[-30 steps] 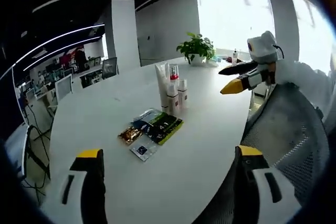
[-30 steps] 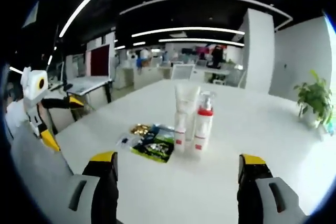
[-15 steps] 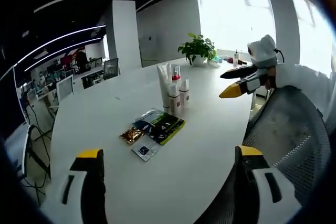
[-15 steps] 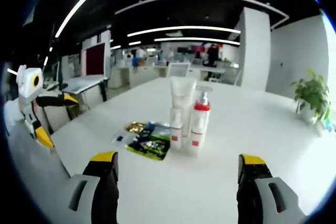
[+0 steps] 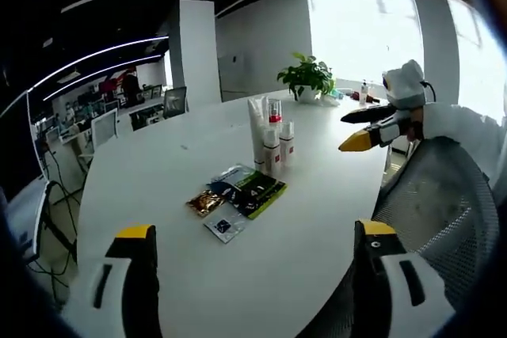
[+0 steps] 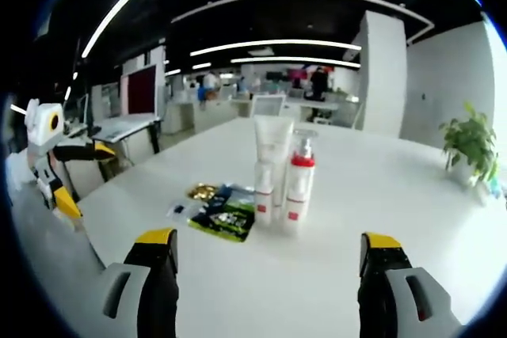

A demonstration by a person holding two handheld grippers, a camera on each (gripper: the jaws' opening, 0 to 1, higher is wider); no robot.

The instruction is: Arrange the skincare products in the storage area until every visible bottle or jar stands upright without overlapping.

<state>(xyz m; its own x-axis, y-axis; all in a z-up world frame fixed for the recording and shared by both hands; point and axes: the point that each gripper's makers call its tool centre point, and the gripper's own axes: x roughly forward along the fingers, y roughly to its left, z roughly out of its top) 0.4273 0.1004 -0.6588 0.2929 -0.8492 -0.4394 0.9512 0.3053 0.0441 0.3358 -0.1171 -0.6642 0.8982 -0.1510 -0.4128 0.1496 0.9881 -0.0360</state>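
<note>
Left gripper (image 5: 253,275) at 6 o'clock in its view, jaws wide apart, holding nothing. Flat sachets (image 5: 238,195) lie on white table (image 5: 142,172) near centre; upright bottles (image 5: 273,136) cluster just past them toward 12. Right gripper (image 6: 269,282) spread wide, empty; bottles stand at centre, sachets at 9 beside them.

White table (image 5: 317,219), flat sachets (image 6: 222,215) lying on it, potted plant (image 5: 307,78), mesh chair (image 5: 440,203)

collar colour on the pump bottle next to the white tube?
Red, on the pump bottle, under a clear cap; its body is white. Clearest in the right gripper view.
</note>
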